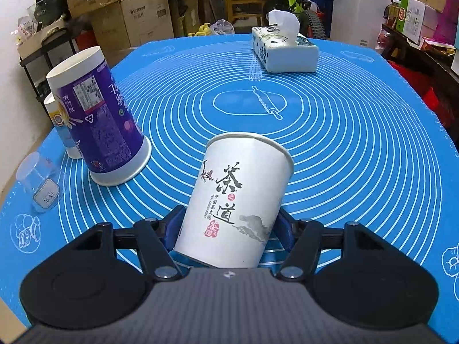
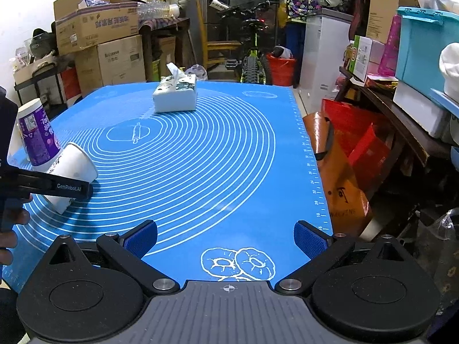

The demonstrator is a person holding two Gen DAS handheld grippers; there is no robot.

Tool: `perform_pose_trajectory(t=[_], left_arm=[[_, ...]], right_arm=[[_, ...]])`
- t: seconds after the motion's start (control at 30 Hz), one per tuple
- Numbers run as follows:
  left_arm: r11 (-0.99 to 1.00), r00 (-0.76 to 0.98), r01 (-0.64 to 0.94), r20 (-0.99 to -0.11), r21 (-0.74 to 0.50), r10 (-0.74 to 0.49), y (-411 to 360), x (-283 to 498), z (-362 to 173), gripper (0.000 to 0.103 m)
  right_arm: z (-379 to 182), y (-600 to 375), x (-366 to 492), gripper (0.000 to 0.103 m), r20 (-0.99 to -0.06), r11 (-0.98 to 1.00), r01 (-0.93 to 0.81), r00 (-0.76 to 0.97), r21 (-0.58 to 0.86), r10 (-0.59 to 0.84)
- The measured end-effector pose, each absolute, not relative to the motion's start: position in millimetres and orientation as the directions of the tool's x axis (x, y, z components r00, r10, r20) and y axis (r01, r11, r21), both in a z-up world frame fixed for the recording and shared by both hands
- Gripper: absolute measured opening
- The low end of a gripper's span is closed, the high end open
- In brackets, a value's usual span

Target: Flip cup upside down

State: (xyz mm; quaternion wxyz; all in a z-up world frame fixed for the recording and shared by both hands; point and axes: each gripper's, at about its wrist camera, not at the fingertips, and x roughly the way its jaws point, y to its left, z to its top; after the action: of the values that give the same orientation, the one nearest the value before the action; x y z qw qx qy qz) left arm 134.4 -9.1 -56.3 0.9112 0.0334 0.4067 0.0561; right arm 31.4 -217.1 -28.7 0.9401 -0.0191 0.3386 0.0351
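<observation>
A white paper cup point(image 1: 235, 200) with black Chinese lettering is held between the blue pads of my left gripper point(image 1: 229, 229). The cup is tilted, its open rim pointing away and a little right, its base toward the camera. It also shows in the right wrist view point(image 2: 71, 172), at the far left, lifted over the blue mat point(image 2: 215, 157) with the left gripper's finger across it. My right gripper point(image 2: 225, 239) is open and empty, low over the mat's near edge.
A purple cup point(image 1: 100, 126) stands upside down at the left, with a smaller cup behind it and a clear plastic cup point(image 1: 37, 183) beside it. A tissue box point(image 1: 284, 51) sits at the far side. Boxes, a bicycle and shelves surround the table.
</observation>
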Motion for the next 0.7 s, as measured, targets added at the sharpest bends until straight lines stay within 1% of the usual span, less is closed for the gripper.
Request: perform_pose_trajectory(t=[0.1, 0.17, 0.23, 0.33, 0.5, 0.7], left_arm=[[0.992, 0.662, -0.076, -0.739, 0.101, 0.126, -8.1, 134.3, -57.2, 0.068], [0.992, 0.658, -0.080, -0.743, 0.092, 0.122, -4.5, 134.3, -57.7, 0.071], [0.994, 0.657, -0.077, -0.745, 0.084, 0.114, -1.7, 133.9, -58.2, 0.083], [0.995, 0.661, -0.067, -0.744, 0.070, 0.097, 0.9, 133.2, -58.1, 0.088], [0.996, 0.670, -0.051, -0.737, 0.069, 0.085, 2.5, 129.7, -55.2, 0.094], [0.996, 0.697, -0.058, -0.711, 0.073, 0.092, 5.5, 122.3, -44.4, 0.094]], right_arm=[[-27.9, -217.7, 31.7, 0.101, -0.641, 0.997, -0.074, 0.766, -0.018, 0.045], [-27.8, -216.6, 31.7, 0.101, -0.641, 0.997, -0.073, 0.766, -0.021, 0.043], [-27.6, -215.0, 31.1, 0.101, -0.641, 0.997, -0.075, 0.766, -0.022, 0.043], [-27.9, -213.5, 30.9, 0.101, -0.643, 0.997, -0.076, 0.765, -0.022, 0.044], [-27.1, -210.9, 30.2, 0.101, -0.646, 0.996, -0.084, 0.762, -0.026, 0.047], [-22.4, -206.6, 28.7, 0.101, -0.639, 0.995, -0.097, 0.767, -0.037, 0.051]])
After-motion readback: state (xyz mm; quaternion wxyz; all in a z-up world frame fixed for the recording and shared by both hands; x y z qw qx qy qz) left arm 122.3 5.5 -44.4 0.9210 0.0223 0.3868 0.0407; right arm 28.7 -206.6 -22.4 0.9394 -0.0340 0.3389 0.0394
